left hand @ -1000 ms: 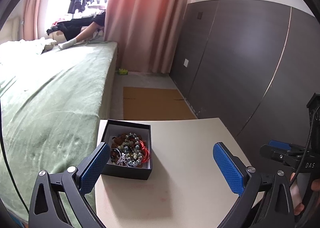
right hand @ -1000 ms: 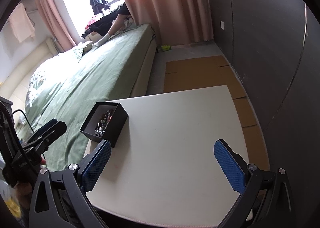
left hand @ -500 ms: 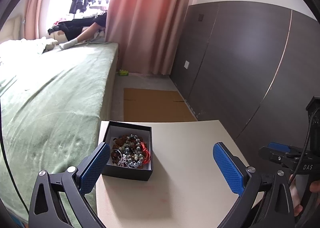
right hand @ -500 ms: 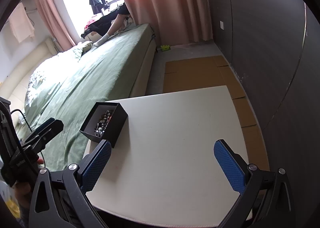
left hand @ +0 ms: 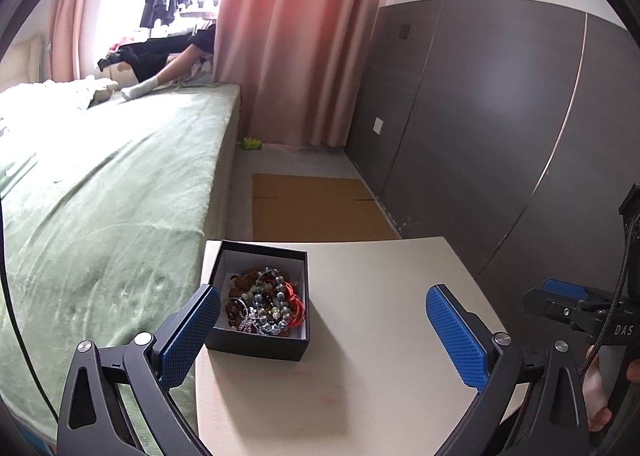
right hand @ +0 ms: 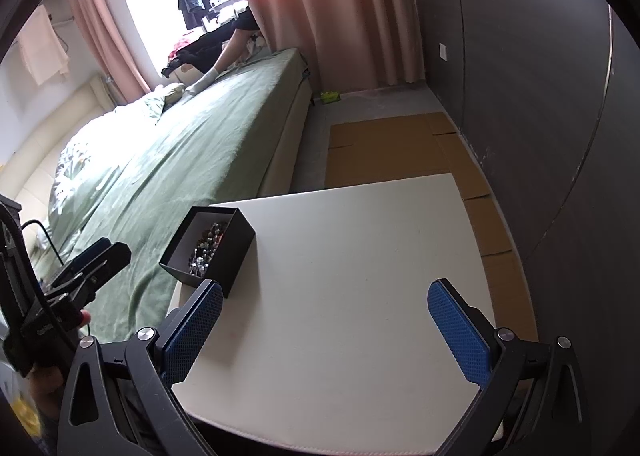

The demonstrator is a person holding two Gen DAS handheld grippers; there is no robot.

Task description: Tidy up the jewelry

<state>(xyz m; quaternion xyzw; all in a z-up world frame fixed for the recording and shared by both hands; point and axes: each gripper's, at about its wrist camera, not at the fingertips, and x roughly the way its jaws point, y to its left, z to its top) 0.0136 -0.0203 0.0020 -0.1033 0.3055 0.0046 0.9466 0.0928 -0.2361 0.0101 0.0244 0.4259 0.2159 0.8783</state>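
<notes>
**Both grippers wide, all the jewelry heaped in the black box**

Here's the picture: a small black box (left hand: 256, 296) sits near the left edge of the pale table (left hand: 380, 336), on the side nearest the green bed (left hand: 100, 196), lid off and open to the ceiling. Inside, the jewelry (left hand: 266, 302) lies in one tangled heap, with beaded strands, a loop of red cord and something silvery at the near end. From the right wrist view the same box (right hand: 212, 252) shows only a sliver of its beads, and the tabletop around it carries nothing else

The left gripper (left hand: 322, 334) hangs just short of the box, fingers spread wide, its left pad almost level with the box's near corner, gripping nothing. The right gripper (right hand: 324, 332) hovers over bare table, also spread wide and empty

Which step is this? Hard call. A full box on a bare table fits pieces waiting to be lifted out and sorted, and it fits pieces already gathered in. Any pick from that heap would call for a narrow, careful pinch on a single strand, since these beads are knotted together and one would likely drag its neighbours along
</notes>
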